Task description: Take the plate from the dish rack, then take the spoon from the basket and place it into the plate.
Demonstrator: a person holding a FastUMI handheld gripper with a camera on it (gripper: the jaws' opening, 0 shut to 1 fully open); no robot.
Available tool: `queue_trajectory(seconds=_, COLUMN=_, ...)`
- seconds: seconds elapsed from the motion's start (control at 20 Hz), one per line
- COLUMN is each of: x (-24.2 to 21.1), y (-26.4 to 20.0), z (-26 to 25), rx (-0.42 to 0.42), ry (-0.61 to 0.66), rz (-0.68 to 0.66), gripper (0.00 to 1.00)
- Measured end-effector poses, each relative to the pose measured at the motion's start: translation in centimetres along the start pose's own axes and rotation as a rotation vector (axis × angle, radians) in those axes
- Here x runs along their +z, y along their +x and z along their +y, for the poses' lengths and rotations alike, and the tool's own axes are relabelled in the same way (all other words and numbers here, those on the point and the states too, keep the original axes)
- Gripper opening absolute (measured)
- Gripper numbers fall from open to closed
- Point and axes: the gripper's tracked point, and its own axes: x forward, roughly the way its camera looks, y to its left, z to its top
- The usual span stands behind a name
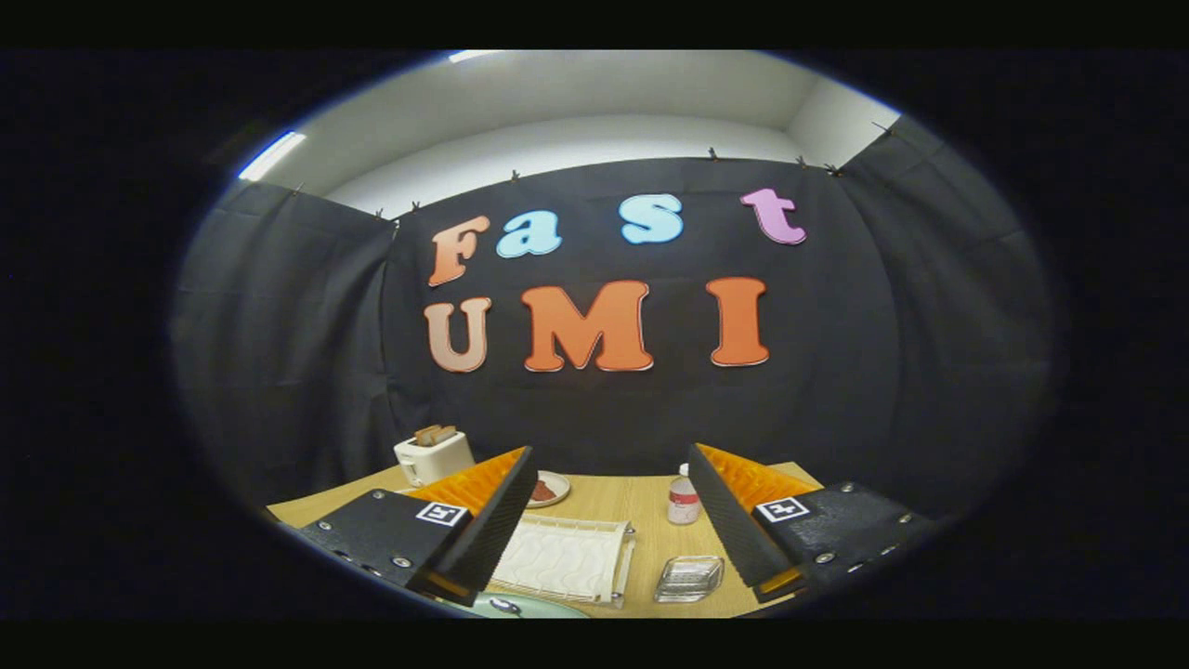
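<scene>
Barely visible plate (529, 609), hand-held gripper (613, 506) agape.

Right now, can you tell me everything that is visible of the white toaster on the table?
The toaster is a small white or cream box with rounded corners, glossy like plastic or enamel. It stands upright on the far corner of the wooden table, against the black cloth wall. Two brown slices of toast stick up from its top slots. A small control shows on its front, too small to make out. It lies beyond the open tongs, behind the left finger, which touches nothing.
</scene>
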Motion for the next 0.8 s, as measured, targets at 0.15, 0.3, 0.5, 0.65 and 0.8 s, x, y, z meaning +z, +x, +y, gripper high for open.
queue_trajectory(seconds=0.15, x=1.2, y=0.4, z=0.3, rx=0.002, ry=-0.017, rz=-0.04, gripper=0.97)
queue_trajectory(seconds=0.3, x=2.0, y=0.7, z=1.0, rx=0.011, ry=-0.034, rz=-0.075, gripper=0.97)
queue_trajectory(seconds=0.5, x=1.9, y=1.3, z=1.7, rx=0.014, ry=-0.031, rz=-0.082, gripper=0.97)
queue_trajectory(seconds=0.65, x=2.5, y=1.5, z=1.9, rx=0.011, ry=-0.026, rz=-0.108, gripper=0.97)
queue_trajectory(seconds=0.8, x=3.1, y=1.5, z=1.8, rx=0.0, ry=-0.026, rz=-0.127, gripper=0.97)
